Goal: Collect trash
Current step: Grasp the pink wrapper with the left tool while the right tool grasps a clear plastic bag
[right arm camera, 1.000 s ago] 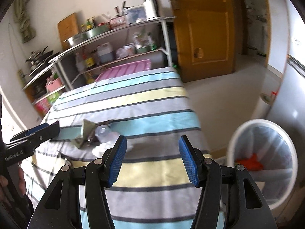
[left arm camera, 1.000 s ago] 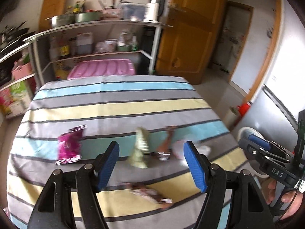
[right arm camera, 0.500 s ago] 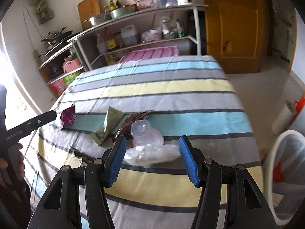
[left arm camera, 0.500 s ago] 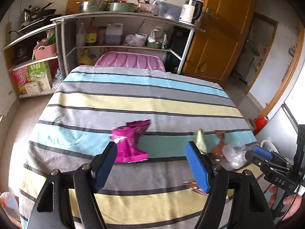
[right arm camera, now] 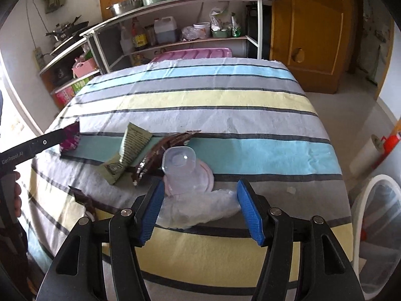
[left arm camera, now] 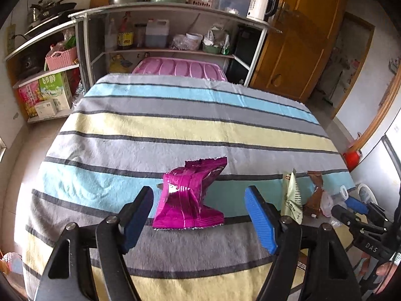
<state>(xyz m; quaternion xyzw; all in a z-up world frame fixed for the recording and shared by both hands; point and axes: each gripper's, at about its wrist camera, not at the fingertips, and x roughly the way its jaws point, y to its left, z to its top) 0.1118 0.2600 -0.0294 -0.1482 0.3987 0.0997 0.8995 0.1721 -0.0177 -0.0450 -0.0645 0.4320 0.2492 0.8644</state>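
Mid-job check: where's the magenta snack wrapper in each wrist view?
Left wrist: magenta wrapper low centre, framed between the open left tongs.
Right wrist: far left edge, partly behind the left tongs' tip.
Shared landmark: green wrapper, on the wrapper's right in both.

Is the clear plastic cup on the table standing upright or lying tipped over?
Tipped over. The clear plastic cup lies on its side on the striped tablecloth, its flat bottom facing the camera, beside the brown wrapper.
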